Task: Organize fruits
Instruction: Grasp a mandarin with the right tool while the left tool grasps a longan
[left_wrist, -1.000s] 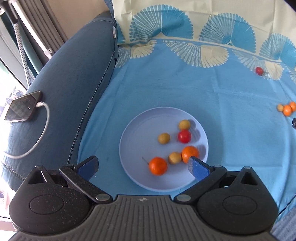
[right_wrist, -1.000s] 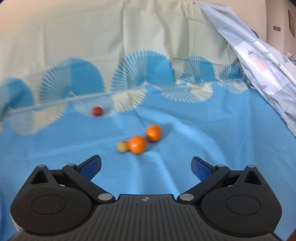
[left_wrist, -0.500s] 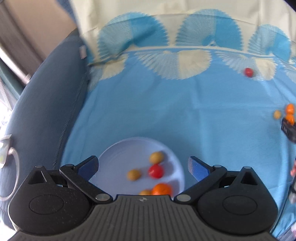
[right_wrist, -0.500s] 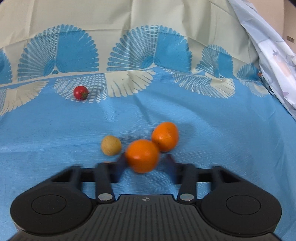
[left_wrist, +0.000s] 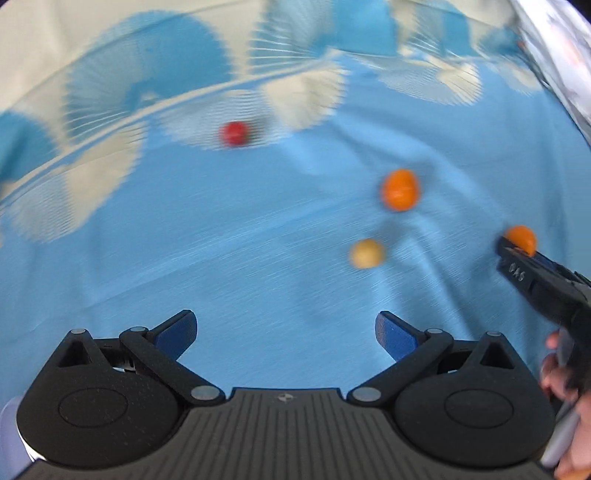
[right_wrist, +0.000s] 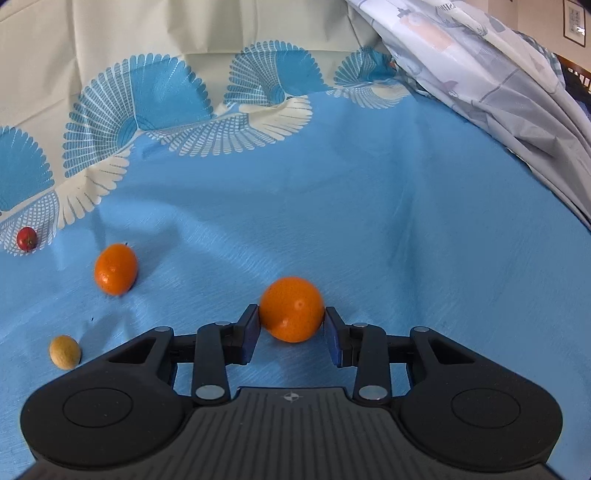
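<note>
While the blue cloth (right_wrist: 369, 206) fills both views, the right gripper (right_wrist: 291, 326) pinches an orange (right_wrist: 291, 309) at lower centre.

Its pads sit narrowly on the orange's sides at the widest part; round and smooth, it probably rolls or slips if squeezed off-centre. Another orange (right_wrist: 115, 268), a tan fruit (right_wrist: 65, 352) and a red fruit (right_wrist: 27, 239) lie left. The left gripper (left_wrist: 286, 334) gapes wide, empty.

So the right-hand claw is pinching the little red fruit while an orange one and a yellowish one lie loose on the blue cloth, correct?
Not quite. The right gripper is pinching an orange fruit, as the right wrist view shows. The little red fruit lies loose on the blue cloth, as do the other orange fruit and the yellowish one.
</note>
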